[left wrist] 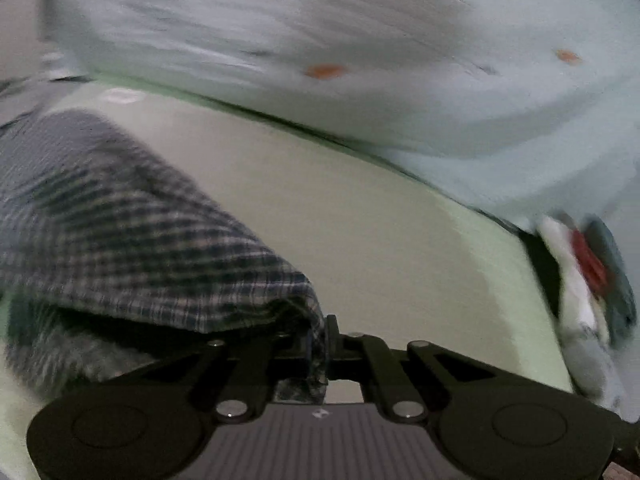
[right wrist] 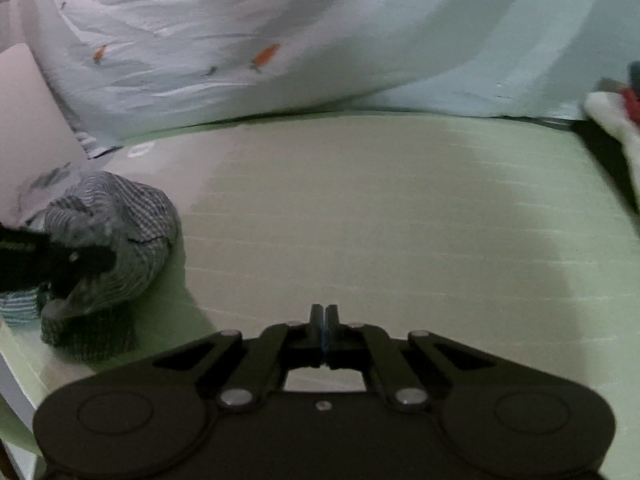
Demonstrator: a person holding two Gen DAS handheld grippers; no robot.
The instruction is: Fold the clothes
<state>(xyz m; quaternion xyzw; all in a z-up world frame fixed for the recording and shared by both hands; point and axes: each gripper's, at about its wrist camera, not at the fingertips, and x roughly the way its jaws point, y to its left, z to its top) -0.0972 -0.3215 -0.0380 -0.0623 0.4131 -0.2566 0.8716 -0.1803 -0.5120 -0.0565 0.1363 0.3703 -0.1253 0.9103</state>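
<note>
1. Right now my left gripper (left wrist: 318, 344) has its jaws clamped on a pinch of the checked garment (left wrist: 132, 216); the cloth is squeezed between the pads and trails off to the left in the left wrist view.
2. My right gripper (right wrist: 323, 320) has its jaws pressed together on nothing, with only bare green mat under the tips.
3. The checked garment hangs bunched from the left grip, its lower end resting on the green mat (right wrist: 380, 208) near the mat's left edge; the right wrist view shows it as a crumpled lump there.
4. I judge this step as carrying the piece out to the open middle of the mat for spreading. To do it well, I want the pinch firm, the cloth lifted enough not to drag, and my free right gripper opened to take a second corner or hem.
5. Its long axis, as best I can read it, runs from the pinch away toward the mat's left edge; which end is collar or hem I cannot tell through the blur.
6. Farther off, a pale patterned sheet (right wrist: 248, 40) with orange marks lies bunched along the mat's far edge.
7. A white and red cloth (left wrist: 580, 280) sits at the far right edge.
</note>
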